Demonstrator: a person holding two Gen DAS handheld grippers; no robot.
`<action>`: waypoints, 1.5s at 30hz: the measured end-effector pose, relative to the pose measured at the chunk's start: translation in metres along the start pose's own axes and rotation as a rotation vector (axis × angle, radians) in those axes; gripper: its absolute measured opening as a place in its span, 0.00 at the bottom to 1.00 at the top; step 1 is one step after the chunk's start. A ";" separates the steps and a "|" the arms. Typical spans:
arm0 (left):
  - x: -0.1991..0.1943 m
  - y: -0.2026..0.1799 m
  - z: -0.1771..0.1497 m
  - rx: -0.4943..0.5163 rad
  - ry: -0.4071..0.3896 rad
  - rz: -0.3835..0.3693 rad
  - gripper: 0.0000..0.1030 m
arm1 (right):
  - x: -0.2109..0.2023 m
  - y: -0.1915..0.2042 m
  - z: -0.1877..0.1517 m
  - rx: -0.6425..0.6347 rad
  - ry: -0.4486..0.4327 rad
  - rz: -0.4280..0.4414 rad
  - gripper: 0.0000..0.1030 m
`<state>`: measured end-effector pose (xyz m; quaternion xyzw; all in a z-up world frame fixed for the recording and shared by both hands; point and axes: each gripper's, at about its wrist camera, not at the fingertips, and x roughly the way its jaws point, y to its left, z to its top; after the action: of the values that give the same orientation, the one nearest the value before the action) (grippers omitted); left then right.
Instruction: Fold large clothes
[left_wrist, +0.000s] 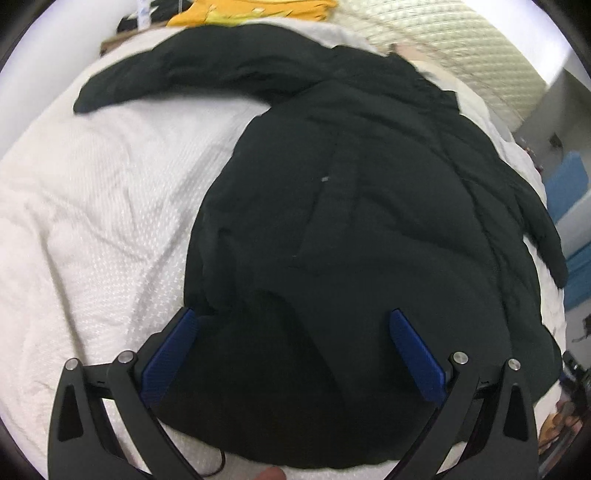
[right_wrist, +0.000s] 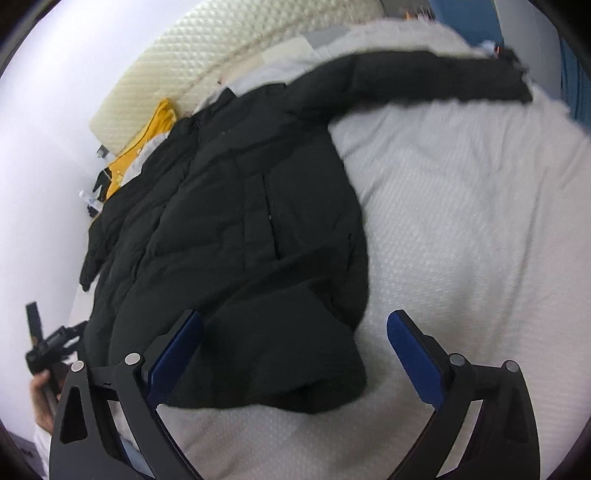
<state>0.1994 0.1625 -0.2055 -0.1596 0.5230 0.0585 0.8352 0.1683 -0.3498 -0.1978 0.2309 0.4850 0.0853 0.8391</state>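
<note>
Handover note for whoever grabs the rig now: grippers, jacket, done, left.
Left gripper: open, holding nothing, over the near hem of the black jacket.
Right gripper: open, holding nothing, at the jacket's near right hem corner.
Jacket lies spread on the white bedspread. One sleeve stretches out to the right; the other sleeve stretches out to the left.
A yellow garment sits at the far end of the bed, not in play.
Done: jacket laid out; no fold visible.
Left: fold both sleeves in, then fold the body.
</note>
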 end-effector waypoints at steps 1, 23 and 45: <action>0.002 0.003 0.001 -0.013 0.003 -0.006 1.00 | 0.007 -0.001 0.000 0.016 0.017 0.023 0.89; 0.018 0.002 -0.009 -0.014 0.062 -0.179 0.71 | 0.039 0.028 -0.008 -0.063 0.121 0.172 0.38; -0.077 -0.024 -0.035 0.085 -0.093 -0.163 0.11 | -0.066 0.062 -0.022 -0.250 -0.140 0.117 0.14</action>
<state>0.1416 0.1335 -0.1462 -0.1633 0.4709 -0.0247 0.8666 0.1205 -0.3134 -0.1266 0.1581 0.3968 0.1775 0.8866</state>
